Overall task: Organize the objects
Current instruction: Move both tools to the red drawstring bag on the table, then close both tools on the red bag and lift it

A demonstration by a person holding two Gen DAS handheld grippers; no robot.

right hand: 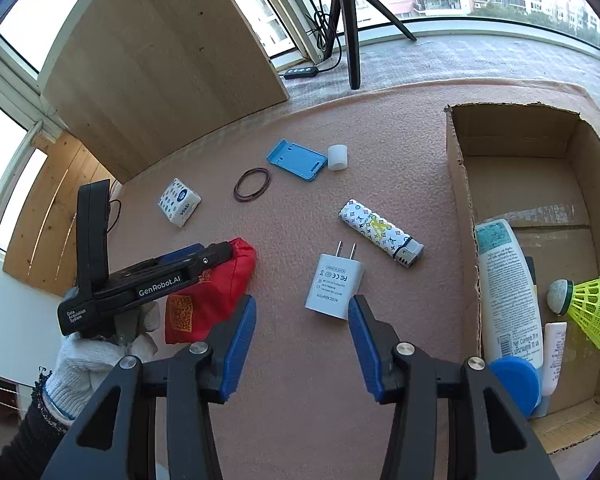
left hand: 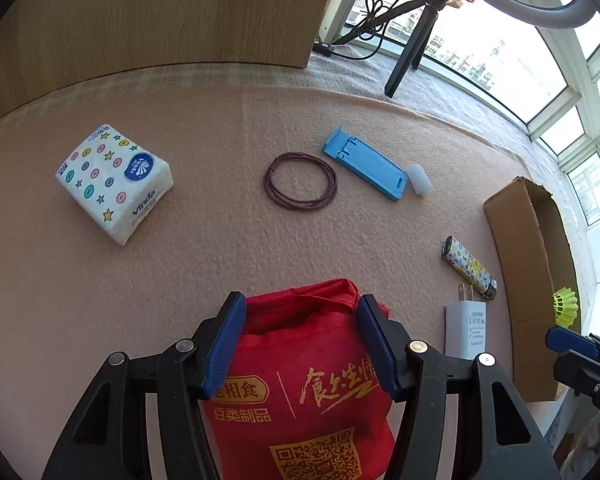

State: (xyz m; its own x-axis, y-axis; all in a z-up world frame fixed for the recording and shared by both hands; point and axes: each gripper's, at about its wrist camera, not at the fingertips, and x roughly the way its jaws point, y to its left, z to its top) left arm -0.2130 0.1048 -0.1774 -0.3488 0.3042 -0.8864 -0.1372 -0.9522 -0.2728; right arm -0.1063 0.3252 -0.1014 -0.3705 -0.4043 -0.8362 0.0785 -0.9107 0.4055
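A red drawstring bag (left hand: 300, 380) with gold print lies on the pink mat, between the blue pads of my left gripper (left hand: 302, 304). The jaws stand wide, one on each side of the bag, which fills the gap between them. In the right wrist view the bag (right hand: 224, 280) rests on the mat under that gripper, which a gloved hand (right hand: 96, 352) holds. My right gripper (right hand: 302, 308) is open and holds nothing, hovering just short of a white plug adapter (right hand: 334, 290). A patterned lighter (right hand: 380, 232) lies beyond the adapter.
A tissue pack (left hand: 114, 182), a brown ring of bands (left hand: 300, 182), a blue phone stand (left hand: 364, 168) and a white cap (left hand: 419, 179) lie further out. The open cardboard box (right hand: 464, 184) at the right holds a lotion bottle (right hand: 508, 288), a yellow shuttlecock (right hand: 592, 308) and a blue lid. A tripod (right hand: 350, 20) and a wooden board (right hand: 160, 64) stand at the back.
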